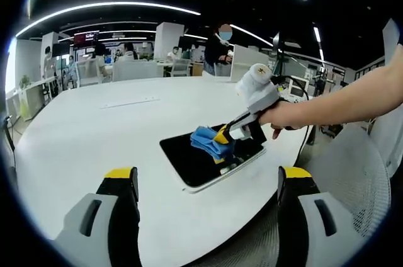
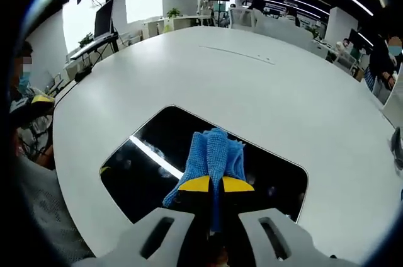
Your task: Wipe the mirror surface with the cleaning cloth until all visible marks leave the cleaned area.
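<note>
A dark rectangular mirror (image 1: 201, 160) (image 2: 145, 153) lies flat on the white table, near its front edge. A folded blue cleaning cloth (image 1: 208, 142) (image 2: 214, 157) rests on the glass. My right gripper (image 2: 211, 185) is shut on the cloth, which it presses onto the mirror's middle. In the left gripper view that same right gripper (image 1: 221, 138) reaches in from the right, held by a person's hand (image 1: 286, 116). My left gripper (image 1: 208, 182) hangs open above the table's near edge, short of the mirror, with nothing between its jaws.
The white table (image 1: 94, 135) (image 2: 252, 84) is wide and round-edged. A mesh chair back (image 1: 352, 179) stands at the right of the left gripper view. People, desks and monitors fill the office behind. Another person sits at the left edge of the right gripper view.
</note>
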`<state>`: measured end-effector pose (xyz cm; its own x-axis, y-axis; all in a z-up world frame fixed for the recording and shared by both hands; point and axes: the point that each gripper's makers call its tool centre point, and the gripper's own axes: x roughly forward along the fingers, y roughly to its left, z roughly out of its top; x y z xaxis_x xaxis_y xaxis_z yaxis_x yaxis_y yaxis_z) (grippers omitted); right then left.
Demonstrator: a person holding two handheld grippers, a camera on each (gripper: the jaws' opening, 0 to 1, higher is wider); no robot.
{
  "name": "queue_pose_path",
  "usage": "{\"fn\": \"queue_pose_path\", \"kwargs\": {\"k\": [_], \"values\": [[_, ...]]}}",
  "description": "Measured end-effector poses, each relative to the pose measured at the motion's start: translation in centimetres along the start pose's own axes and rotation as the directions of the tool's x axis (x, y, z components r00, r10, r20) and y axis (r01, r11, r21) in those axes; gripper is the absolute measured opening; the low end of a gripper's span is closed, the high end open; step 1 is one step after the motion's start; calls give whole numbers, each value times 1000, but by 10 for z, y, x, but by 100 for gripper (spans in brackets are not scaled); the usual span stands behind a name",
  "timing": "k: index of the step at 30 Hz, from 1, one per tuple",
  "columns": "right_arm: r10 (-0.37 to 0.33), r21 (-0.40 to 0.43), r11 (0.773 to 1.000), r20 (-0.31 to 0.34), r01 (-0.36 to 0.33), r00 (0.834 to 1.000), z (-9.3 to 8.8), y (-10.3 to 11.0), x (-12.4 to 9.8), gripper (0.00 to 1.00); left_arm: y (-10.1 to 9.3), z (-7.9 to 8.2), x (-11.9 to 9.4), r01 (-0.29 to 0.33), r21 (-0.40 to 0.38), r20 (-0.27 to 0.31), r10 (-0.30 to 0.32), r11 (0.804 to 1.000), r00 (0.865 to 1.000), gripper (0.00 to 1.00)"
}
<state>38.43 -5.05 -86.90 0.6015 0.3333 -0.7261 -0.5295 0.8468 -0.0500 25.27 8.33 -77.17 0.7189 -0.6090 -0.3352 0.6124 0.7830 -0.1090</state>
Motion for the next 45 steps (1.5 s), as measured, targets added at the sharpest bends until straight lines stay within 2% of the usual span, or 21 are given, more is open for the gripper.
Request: {"fn": "queue_pose_path", "kwargs": {"k": [17, 45], "values": [[-36, -7, 999, -7, 36, 999, 12, -11, 11, 0, 0, 0, 0, 0, -2, 2, 0, 1000, 1000, 90], [-72, -101, 992, -2, 71, 997, 31, -25, 28, 0, 2, 0, 2, 4, -7, 9, -4, 1000, 1000, 89]]}}
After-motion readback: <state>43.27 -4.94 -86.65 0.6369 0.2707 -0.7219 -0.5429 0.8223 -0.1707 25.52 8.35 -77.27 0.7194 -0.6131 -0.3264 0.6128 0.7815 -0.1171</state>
